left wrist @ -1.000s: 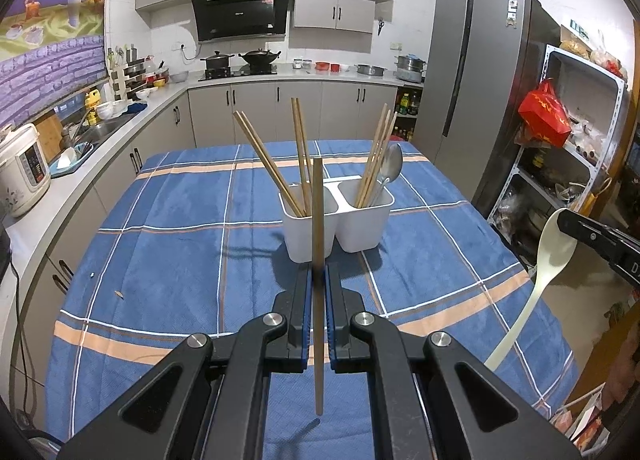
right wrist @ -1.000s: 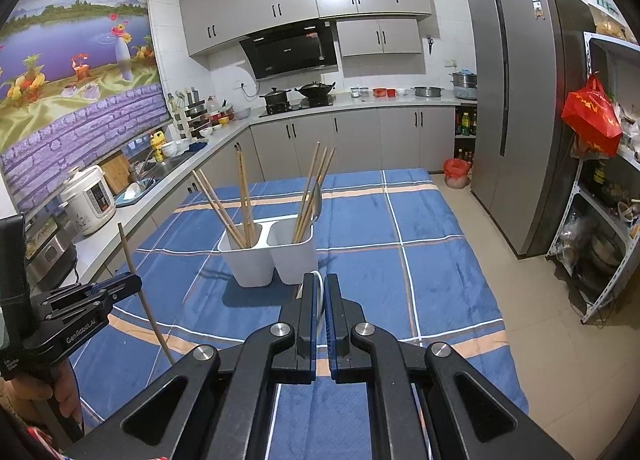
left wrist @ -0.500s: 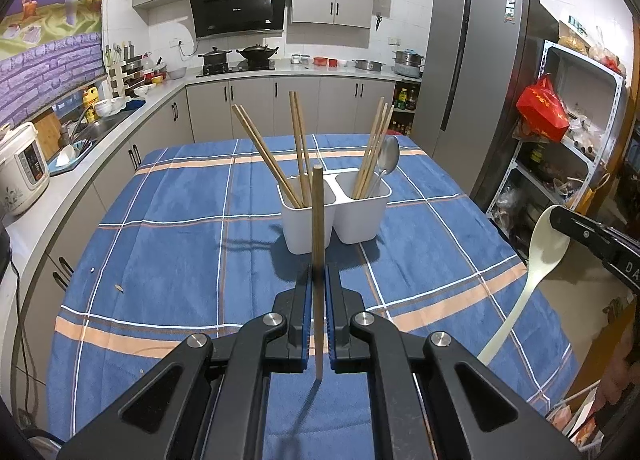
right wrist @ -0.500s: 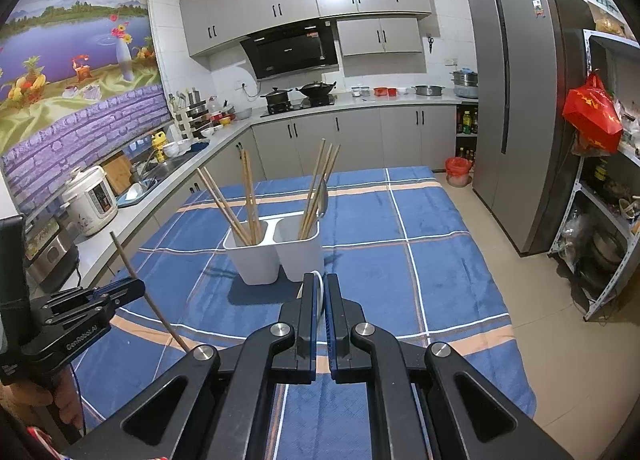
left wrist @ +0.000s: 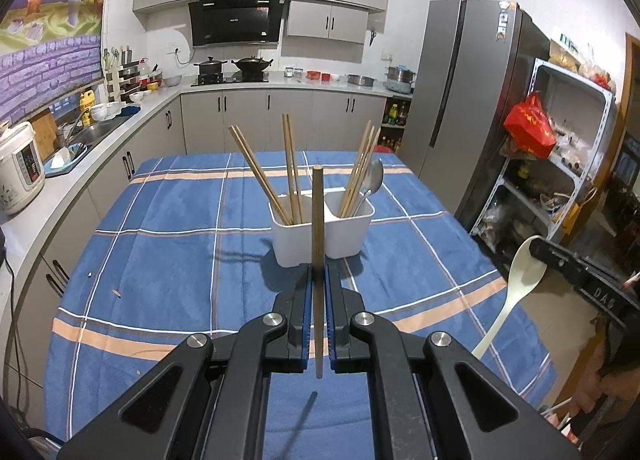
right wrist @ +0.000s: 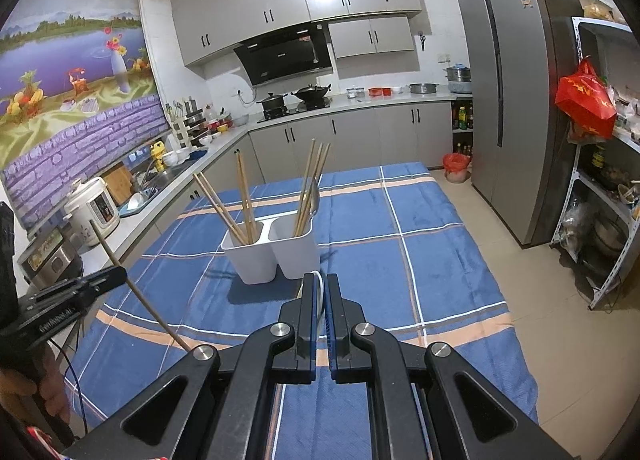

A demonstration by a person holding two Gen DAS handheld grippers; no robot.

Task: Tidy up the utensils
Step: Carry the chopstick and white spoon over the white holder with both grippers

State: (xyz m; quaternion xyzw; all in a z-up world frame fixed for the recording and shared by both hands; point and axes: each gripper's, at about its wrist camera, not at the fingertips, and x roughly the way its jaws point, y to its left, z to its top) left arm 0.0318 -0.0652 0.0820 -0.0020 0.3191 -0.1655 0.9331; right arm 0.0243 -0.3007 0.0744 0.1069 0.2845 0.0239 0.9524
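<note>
A white two-compartment holder [left wrist: 322,227] [right wrist: 271,251] stands on the blue checked tablecloth. Its left compartment holds several chopsticks [left wrist: 276,176]; its right one holds chopsticks and a metal spoon [left wrist: 372,180]. My left gripper [left wrist: 318,276] is shut on a wooden chopstick [left wrist: 318,244] that stands upright, just short of the holder. From the right wrist view that gripper [right wrist: 120,274] and its chopstick [right wrist: 136,288] show at the left. My right gripper [right wrist: 319,288] is shut on a white spoon [right wrist: 318,286], seen edge-on; in the left wrist view the spoon [left wrist: 516,288] hangs handle-down at the right.
The table [left wrist: 168,260] fills the middle of a kitchen. A counter with a rice cooker [left wrist: 20,168] and sink runs along the left, a fridge [left wrist: 472,100] and a cluttered shelf rack [left wrist: 560,164] stand on the right. A hand [right wrist: 20,392] grips the left tool.
Both grippers have crept slightly nearer the holder, each keeping its grip. In the right wrist view the held chopstick now leans more.
</note>
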